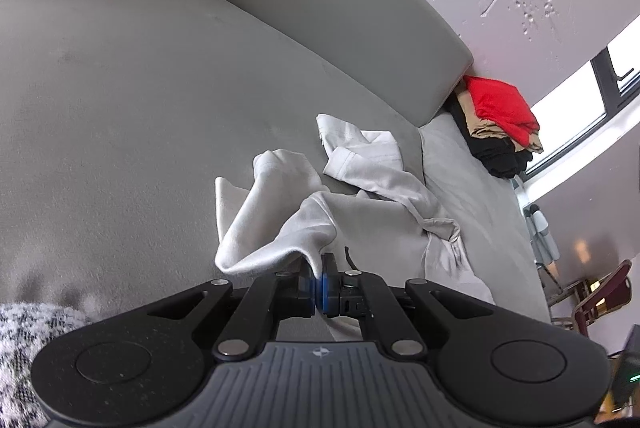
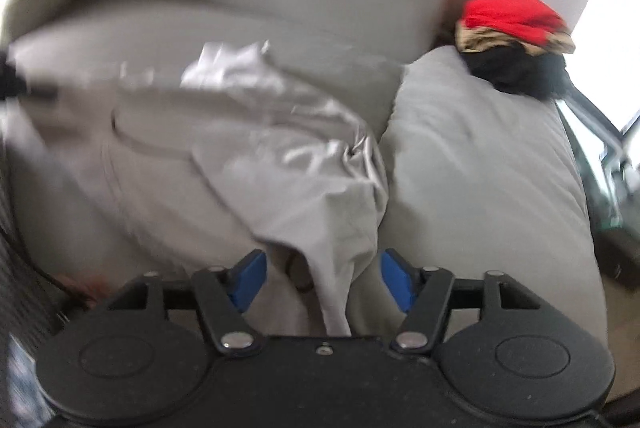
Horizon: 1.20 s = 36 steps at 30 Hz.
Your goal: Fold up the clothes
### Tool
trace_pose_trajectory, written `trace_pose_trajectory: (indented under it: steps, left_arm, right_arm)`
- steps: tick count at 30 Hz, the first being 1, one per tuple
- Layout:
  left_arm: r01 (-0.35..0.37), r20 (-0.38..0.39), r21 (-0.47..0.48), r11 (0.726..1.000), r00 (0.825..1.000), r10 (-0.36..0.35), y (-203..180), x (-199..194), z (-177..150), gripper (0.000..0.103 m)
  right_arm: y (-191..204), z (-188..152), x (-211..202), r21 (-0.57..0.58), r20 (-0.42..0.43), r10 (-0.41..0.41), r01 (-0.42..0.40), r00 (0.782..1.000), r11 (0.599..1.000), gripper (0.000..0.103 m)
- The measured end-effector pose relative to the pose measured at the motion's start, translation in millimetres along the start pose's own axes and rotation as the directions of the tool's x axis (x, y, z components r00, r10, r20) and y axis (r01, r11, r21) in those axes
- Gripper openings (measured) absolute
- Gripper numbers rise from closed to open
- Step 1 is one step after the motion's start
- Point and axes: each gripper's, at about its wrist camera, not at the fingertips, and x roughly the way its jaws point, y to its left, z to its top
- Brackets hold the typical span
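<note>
A pale grey garment [image 1: 360, 187] lies crumpled on the grey sofa seat [image 1: 120, 107]. My left gripper [image 1: 319, 284] is shut on a raised fold of it, and the cloth drapes up and away from the blue pads. In the right wrist view, which is blurred, the same garment [image 2: 280, 167] spreads across the seat. A hanging fold of it drops between the fingers of my right gripper [image 2: 323, 272]. Its blue pads [image 2: 250, 278] stand well apart, clear of the cloth on both sides.
A stack of folded clothes, red on top [image 1: 500, 107] [image 2: 512, 15] over tan and black, sits at the sofa's far right end. A grey cushion [image 2: 480, 167] lies right of the garment. The backrest [image 1: 320, 7] runs behind. A speckled fabric [image 1: 24, 340] shows at lower left.
</note>
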Motion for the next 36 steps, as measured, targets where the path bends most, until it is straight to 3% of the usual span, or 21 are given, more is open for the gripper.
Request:
trace_pose_trajectory:
  steps: [4, 10, 11, 12, 13, 14, 16, 18, 20, 21, 24, 28, 31, 32, 33, 36]
  left_arm:
    - [0.005, -0.009, -0.006, 1.000, 1.000, -0.005, 0.9, 1.9, 0.3, 0.001]
    - [0.006, -0.024, 0.000, 1.000, 1.000, -0.006, -0.1, 5.1, 0.3, 0.001]
    - [0.008, -0.025, -0.001, 1.000, 1.000, -0.008, -0.1, 5.6, 0.3, 0.001]
    - [0.009, -0.026, 0.001, 1.000, 1.000, -0.009, -0.3, 6.0, 0.3, 0.001]
    - [0.009, -0.027, 0.003, 1.000, 1.000, -0.009, -0.6, 6.3, 0.3, 0.001]
    - [0.009, -0.027, 0.004, 1.000, 1.000, -0.009, -0.9, 6.5, 0.3, 0.001]
    - [0.008, -0.027, 0.006, 1.000, 1.000, -0.008, -1.3, 6.5, 0.1, 0.001]
    - [0.007, -0.024, 0.008, 1.000, 1.000, -0.006, -1.6, 5.9, -0.1, 0.001]
    - [0.009, -0.020, 0.015, 1.000, 1.000, -0.009, -2.4, 4.8, -0.6, 0.001]
    - [0.011, -0.017, 0.018, 1.000, 1.000, -0.010, -2.9, 4.3, -0.8, 0.001]
    - [0.008, -0.013, 0.028, 1.000, 1.000, -0.008, -4.3, 2.8, -1.8, 0.001]
    - [0.016, -0.037, 0.033, 0.999, 0.999, -0.015, -6.1, 3.6, -5.3, 0.001]
    - [0.003, -0.064, 0.036, 0.999, 0.998, -0.001, -8.4, 4.7, -8.6, 0.002]
    - [-0.003, -0.074, 0.037, 0.999, 0.997, 0.006, -9.6, 3.3, -10.8, 0.002]
    - [-0.008, -0.083, 0.040, 0.999, 0.997, 0.011, -11.0, 1.3, -13.3, 0.004]
    - [-0.020, -0.107, 0.068, 0.998, 0.994, 0.027, -17.2, -10.1, -22.5, 0.010]
  right_arm:
    - [11.0, 7.2, 18.7, -0.050, -0.022, -0.050, 0.049, 0.999, 0.998, 0.053]
    - [21.0, 23.0, 22.0, -0.068, 0.035, -0.060, 0.063, 0.998, 0.996, 0.049]
    - [21.8, 25.3, 21.5, -0.065, 0.043, -0.054, 0.057, 0.998, 0.996, 0.038]
    - [22.4, 27.3, 21.7, -0.060, 0.048, -0.048, 0.051, 0.998, 0.997, 0.018]
    - [22.8, 29.2, 22.2, -0.053, 0.051, -0.043, 0.045, 0.998, 0.998, 0.007]
    - [21.9, 31.0, 23.0, -0.044, 0.054, -0.040, 0.042, 0.998, 0.998, 0.002]
    - [14.9, 32.7, 21.1, 0.005, 0.067, -0.044, 0.044, 0.997, 0.999, 0.002]
    - [-14.5, 28.7, 11.1, 0.193, 0.091, -0.052, 0.033, 0.995, 0.981, 0.002]
    - [-47.9, 23.5, -0.1, 0.396, 0.116, -0.061, 0.011, 0.991, 0.918, 0.002]
    - [-68.0, 16.1, -5.6, 0.507, 0.126, -0.076, 0.001, 0.989, 0.862, 0.002]
    - [-128.3, -28.9, -15.7, 0.785, 0.096, -0.169, 0.030, 0.981, 0.619, 0.001]
    - [-161.2, -75.5, -2.5, 0.882, 0.034, -0.057, -0.003, 0.998, 0.471, 0.001]
    - [-164.7, -93.6, -0.1, 0.916, 0.056, 0.039, -0.067, 0.998, 0.396, 0.012]
    - [-163.9, -95.4, -2.2, 0.919, 0.065, 0.057, -0.082, 0.996, 0.387, 0.022]
    - [-162.9, -95.9, -5.1, 0.919, 0.073, 0.073, -0.095, 0.995, 0.382, 0.029]
    - [-154.8, -87.5, -28.8, 0.897, 0.081, 0.077, -0.106, 0.994, 0.429, 0.029]
